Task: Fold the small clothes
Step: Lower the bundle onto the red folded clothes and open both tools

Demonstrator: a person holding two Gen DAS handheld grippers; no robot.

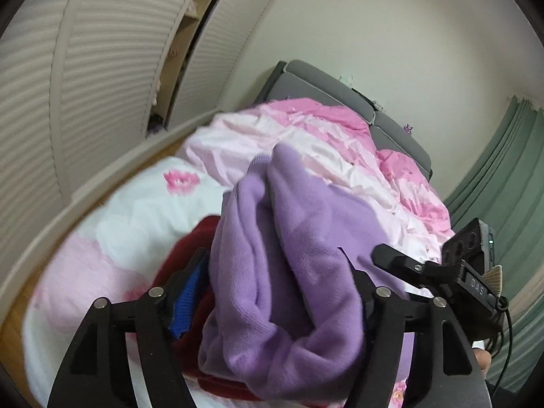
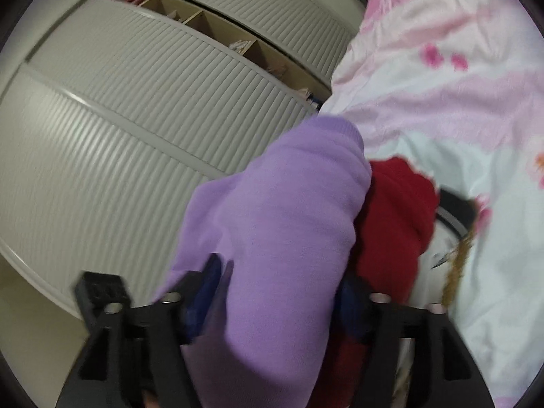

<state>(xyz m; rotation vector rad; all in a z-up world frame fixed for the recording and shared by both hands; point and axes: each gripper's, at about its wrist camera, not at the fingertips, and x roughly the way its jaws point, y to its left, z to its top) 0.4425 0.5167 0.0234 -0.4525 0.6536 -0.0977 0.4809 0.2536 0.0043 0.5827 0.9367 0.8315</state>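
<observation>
A lilac knit garment (image 1: 289,238) lies bunched in thick folds on a bed, over a dark red garment (image 1: 200,231). My left gripper (image 1: 272,265) is open, its fingers standing on either side of the lilac bundle; the left blue pad (image 1: 190,292) shows bare beside the cloth. In the right wrist view the same lilac garment (image 2: 289,187) fills the space between the spread fingers of my open right gripper (image 2: 280,272), with the red garment (image 2: 397,210) just to its right. The other gripper's black body (image 1: 469,272) shows at the right of the left wrist view.
The bed's pink and white quilt (image 1: 136,224) (image 2: 442,102) is rumpled, piled high toward a grey headboard (image 1: 306,81). A louvred wardrobe (image 1: 85,85) (image 2: 136,119) stands alongside the bed, a green curtain (image 1: 510,156) at the right. A white printed item (image 2: 445,238) lies beside the red garment.
</observation>
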